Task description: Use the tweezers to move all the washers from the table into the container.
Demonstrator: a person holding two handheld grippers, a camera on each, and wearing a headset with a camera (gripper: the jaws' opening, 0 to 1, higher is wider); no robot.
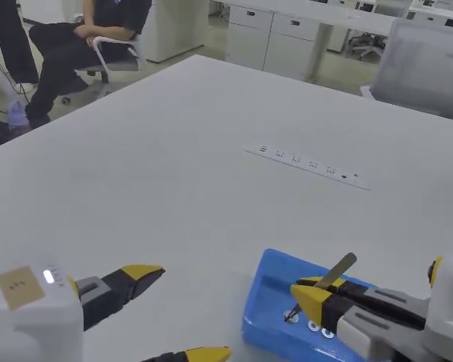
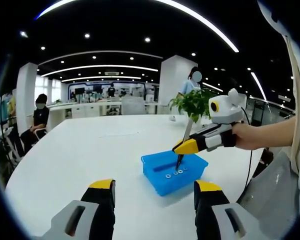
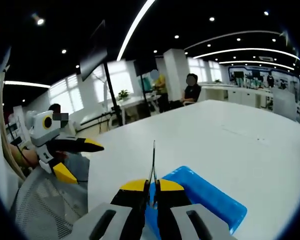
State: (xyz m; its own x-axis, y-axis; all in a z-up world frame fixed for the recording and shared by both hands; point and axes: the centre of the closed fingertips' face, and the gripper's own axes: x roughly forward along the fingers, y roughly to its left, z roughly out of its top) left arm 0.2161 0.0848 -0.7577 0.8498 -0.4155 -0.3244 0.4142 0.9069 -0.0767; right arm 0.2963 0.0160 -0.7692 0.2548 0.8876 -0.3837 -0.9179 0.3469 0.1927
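Washers (image 2: 174, 173): several, laid in a row inside the blue container (image 2: 162, 186), which is set on the white table (image 1: 211, 151) at near right.
Tweezers (image 1: 334, 273): held tilted, tips lowered into the container by the washers; whether a washer is touched cannot be told.
Right gripper (image 3: 151, 186): jaws clamped on the tweezers.
Left gripper (image 1: 174, 313): jaws spread wide, nothing held, placed over bare table left of the container.
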